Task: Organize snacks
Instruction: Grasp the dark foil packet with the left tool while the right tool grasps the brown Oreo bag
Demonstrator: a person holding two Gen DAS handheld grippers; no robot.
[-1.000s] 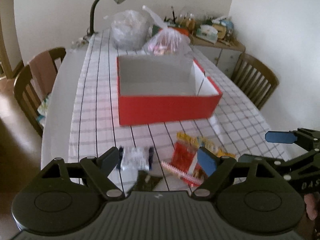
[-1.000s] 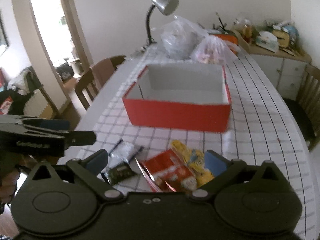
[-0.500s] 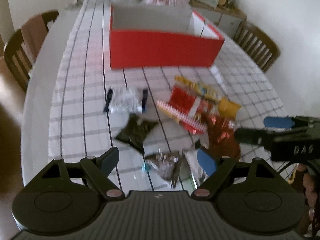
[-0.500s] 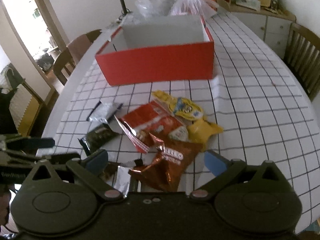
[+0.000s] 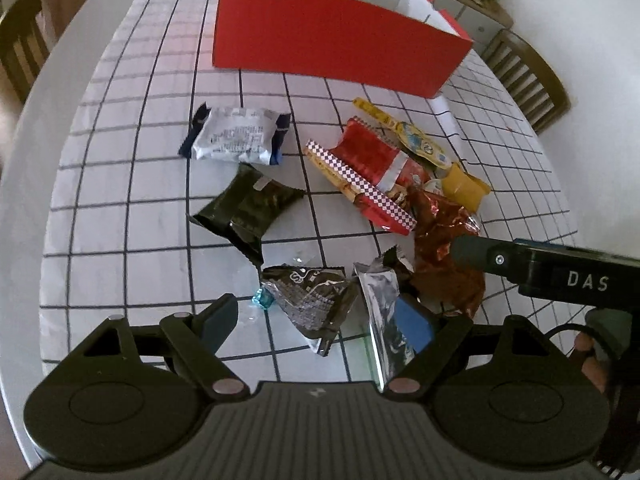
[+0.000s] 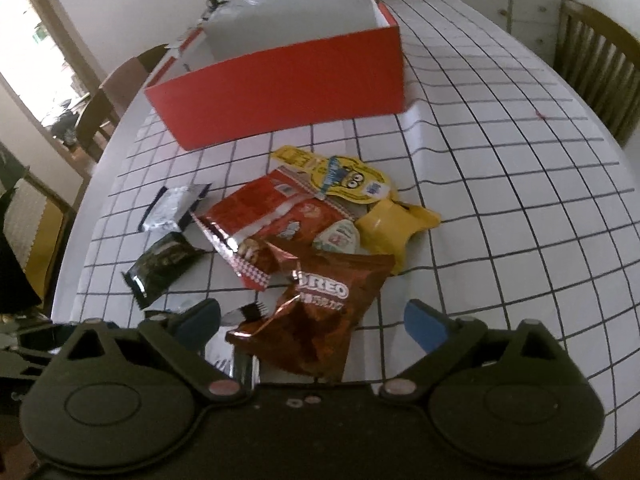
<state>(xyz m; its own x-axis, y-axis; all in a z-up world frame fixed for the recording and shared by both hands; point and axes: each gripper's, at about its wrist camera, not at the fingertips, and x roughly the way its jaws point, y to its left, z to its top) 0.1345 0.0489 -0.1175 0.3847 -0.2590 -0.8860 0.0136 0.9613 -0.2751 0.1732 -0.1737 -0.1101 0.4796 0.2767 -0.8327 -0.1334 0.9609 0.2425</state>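
The Oreo bag (image 6: 320, 316) lies between the right gripper's (image 6: 312, 320) spread fingers. The left gripper (image 5: 316, 320), also wide open, hovers low over a dark wrapper (image 5: 310, 300), snacks (image 5: 360, 164) at 12 o'clock.

The copper-brown foil bag (image 6: 316, 320) on the desk (image 6: 500, 208) carries the brand OREO in white letters across its crumpled front, with a line of small print beneath it that is too blurred to read. The black arm of the right tongs (image 5: 568, 280), seen from the left wrist view, bears the white letters DAS. Print on the white packet (image 5: 236, 136) and the yellow cartoon pouch (image 6: 340, 176) cannot be made out.
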